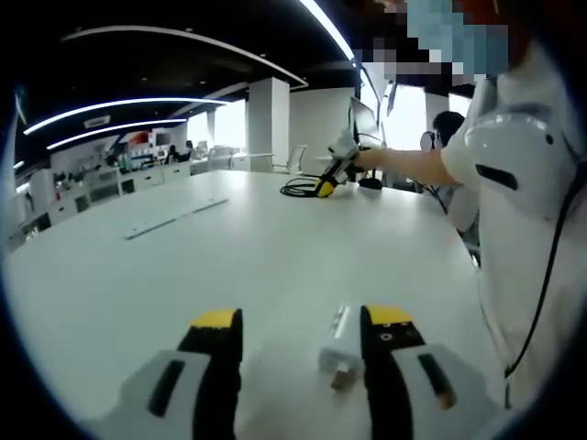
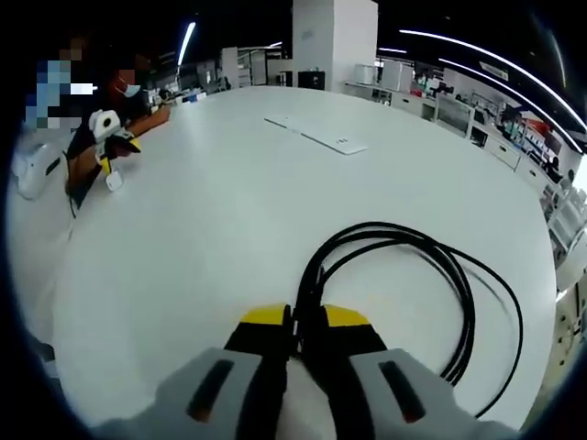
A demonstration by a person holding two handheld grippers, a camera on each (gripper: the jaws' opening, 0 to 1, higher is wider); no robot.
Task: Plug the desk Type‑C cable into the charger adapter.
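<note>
- Our left gripper (image 1: 298, 344) stands wide open; the charger adapter (image 1: 337, 353) lies on the table (image 1: 183, 266) just inside its right finger (image 1: 389, 341).
- Our right gripper (image 2: 303, 323) pinches the coiled black cable (image 2: 404, 266).

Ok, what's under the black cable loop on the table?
Bare white table shows through the coiled black cable. The right gripper is shut on its near end, so the plug and anything beneath the jaws is covered.

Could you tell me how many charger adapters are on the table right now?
1: the white charger adapter lies on the table between the left hand-held gripper jaws, beside the right-hand one.
</note>
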